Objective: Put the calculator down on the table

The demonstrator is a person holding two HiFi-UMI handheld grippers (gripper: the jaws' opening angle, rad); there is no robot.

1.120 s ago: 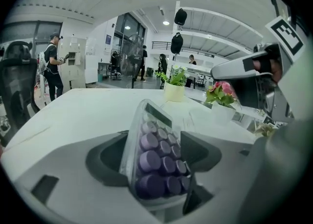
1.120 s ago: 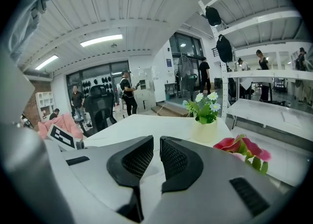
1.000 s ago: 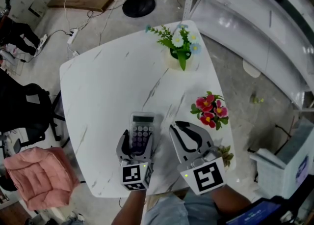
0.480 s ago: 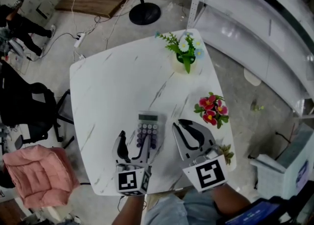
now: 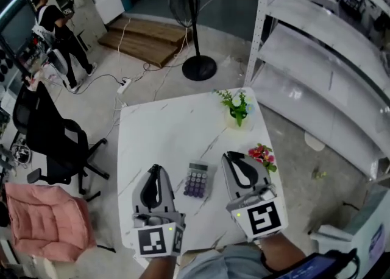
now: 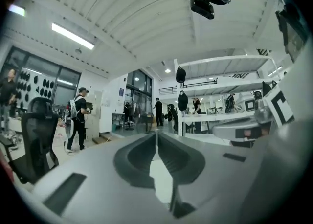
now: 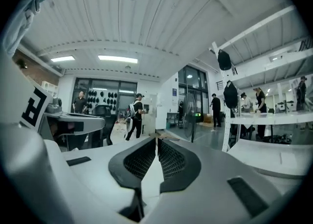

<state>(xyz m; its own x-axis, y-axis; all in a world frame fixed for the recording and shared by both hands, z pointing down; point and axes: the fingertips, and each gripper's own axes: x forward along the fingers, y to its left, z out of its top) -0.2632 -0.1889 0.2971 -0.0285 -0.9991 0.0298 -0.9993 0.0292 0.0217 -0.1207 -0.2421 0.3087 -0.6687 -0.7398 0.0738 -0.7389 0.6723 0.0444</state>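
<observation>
The grey calculator (image 5: pixel 197 180) lies flat on the white marble table (image 5: pixel 164 131), near its front edge, with nothing touching it. My left gripper (image 5: pixel 155 168) hovers to the calculator's left, raised off the table, jaws shut and empty. In the left gripper view the left gripper (image 6: pixel 156 132) points level into the room, its tips together. My right gripper (image 5: pixel 234 156) hangs to the calculator's right, also lifted. The right gripper (image 7: pixel 157 140) has its jaws closing, tips nearly meeting, nothing between them.
A pot of green and white flowers (image 5: pixel 237 108) stands at the table's far right, a small red bouquet (image 5: pixel 261 153) at its right edge. A black office chair (image 5: pixel 55 137) and pink cushion (image 5: pixel 36 220) sit left. A fan stand (image 5: pixel 200 67) and white shelves (image 5: pixel 317 70) lie beyond.
The left gripper let go of the calculator, which now rests on the table, and its jaws shut. Both grippers rose clear of the table and levelled out.
</observation>
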